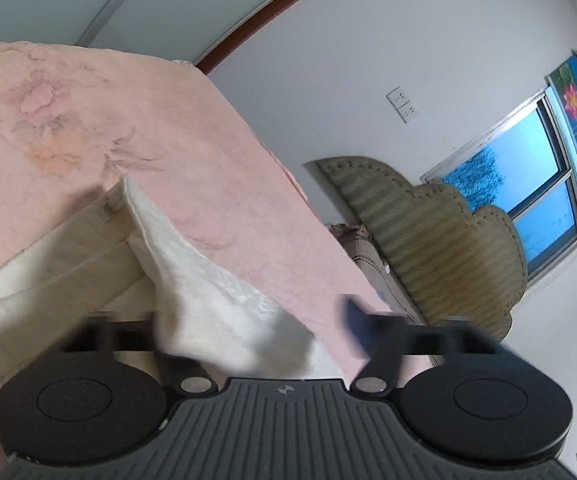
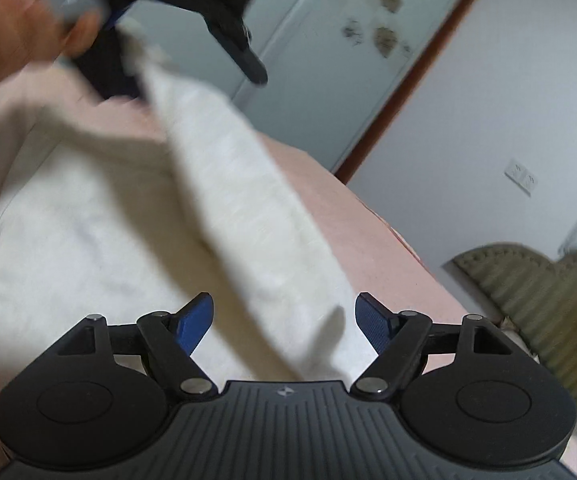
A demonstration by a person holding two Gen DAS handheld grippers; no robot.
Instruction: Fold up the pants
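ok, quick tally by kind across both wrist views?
grippers: 2 (left gripper, right gripper)
cream pants: 1
pink bedspread: 1
olive headboard: 1
total: 5

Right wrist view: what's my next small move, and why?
Probably shut the right gripper on the raised fold of the cream fabric pants: its blue fingers stand open with that fold between them, lifted off the pink bedspread, so nothing on this side holds it.

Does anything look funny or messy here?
Nothing is spilled or broken. The white pants hang twisted in mid-air over the pink bed cover, stretched between the left gripper and the right gripper, only half folded.
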